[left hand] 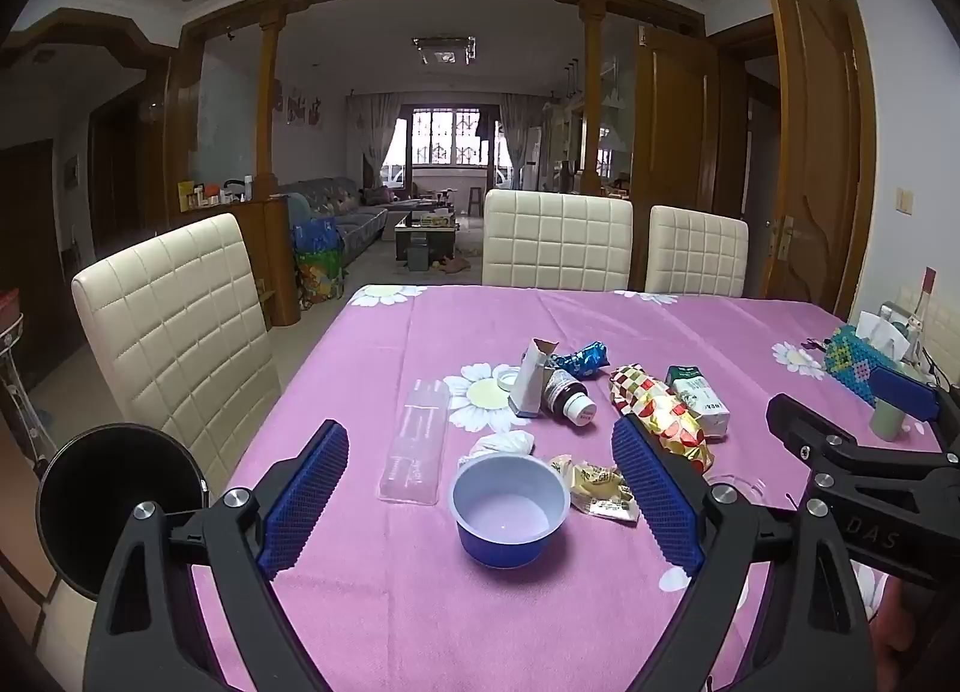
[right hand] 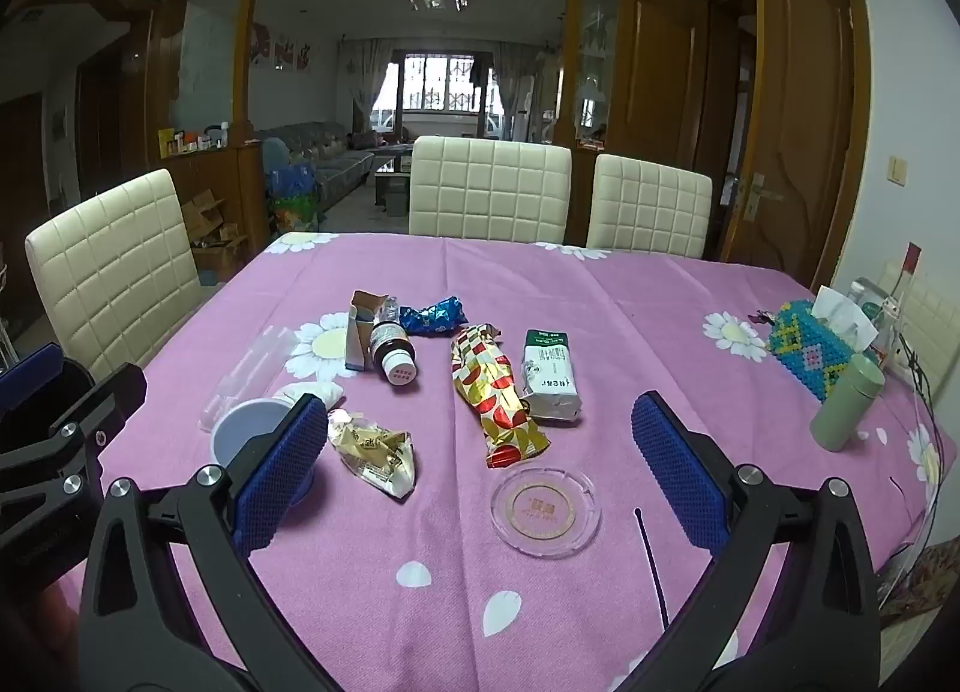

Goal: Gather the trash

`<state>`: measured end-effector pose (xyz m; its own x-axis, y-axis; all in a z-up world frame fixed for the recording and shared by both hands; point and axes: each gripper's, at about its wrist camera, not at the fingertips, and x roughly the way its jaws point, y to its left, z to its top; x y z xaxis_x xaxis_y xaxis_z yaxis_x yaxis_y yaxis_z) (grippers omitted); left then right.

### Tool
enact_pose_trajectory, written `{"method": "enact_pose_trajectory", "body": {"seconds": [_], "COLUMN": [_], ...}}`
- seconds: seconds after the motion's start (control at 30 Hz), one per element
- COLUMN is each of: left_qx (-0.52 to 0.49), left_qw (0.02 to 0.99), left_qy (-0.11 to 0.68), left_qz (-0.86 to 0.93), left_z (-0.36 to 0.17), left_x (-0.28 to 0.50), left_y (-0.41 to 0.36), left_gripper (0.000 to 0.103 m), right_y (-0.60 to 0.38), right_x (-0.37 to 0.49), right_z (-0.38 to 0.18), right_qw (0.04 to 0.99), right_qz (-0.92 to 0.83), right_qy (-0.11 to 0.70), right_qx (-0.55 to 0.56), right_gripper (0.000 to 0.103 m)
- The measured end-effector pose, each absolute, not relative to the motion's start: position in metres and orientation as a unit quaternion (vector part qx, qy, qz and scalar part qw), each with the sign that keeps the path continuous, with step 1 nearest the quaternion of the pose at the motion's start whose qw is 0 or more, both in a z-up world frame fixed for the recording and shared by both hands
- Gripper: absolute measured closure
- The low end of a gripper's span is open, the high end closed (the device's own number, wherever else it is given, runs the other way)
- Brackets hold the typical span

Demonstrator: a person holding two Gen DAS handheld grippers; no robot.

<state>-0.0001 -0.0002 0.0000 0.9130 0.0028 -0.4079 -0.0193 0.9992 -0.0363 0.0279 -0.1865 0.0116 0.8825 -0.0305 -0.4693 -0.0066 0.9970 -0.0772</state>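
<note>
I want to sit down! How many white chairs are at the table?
3. One chair at the left side, and two at the far end: the middle chair and the right-hand chair. More could be hidden behind the cameras.

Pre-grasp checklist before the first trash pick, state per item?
1. Left claw open, nothing held: ok.
2. Right claw open, nothing held: ok.
3. Blue cup lies ahead between the left claw's pads, upright, untouched: ok.
4. Yellow wrapper lies flat, clear of the glass ashtray: ok.
5. Red-gold wrapper touches the white-green pack; separate pick: not ok.
6. Bin or bag for the trash in view: not ok, none seen.
</note>
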Motion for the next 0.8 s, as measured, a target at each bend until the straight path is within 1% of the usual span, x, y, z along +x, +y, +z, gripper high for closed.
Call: {"method": "enact_pose_trajectory", "body": {"seconds": [0.8], "left_qx": [-0.017], "left_qw": [0.979], "left_qy": [0.203], "left_qz": [0.006], "left_z": [0.0007], "left_x": [-0.0026], "left_y": [0.0002], "left_gripper": [0.015], "right_y": [-0.1860], "right_x": [0.0286], "right_z": [0.0103], "right_qw": [0.969], "right_qz": [-0.006], "right_qy": [0.243], "right_qx": [-0.040], "right_gripper": [0.003]}}
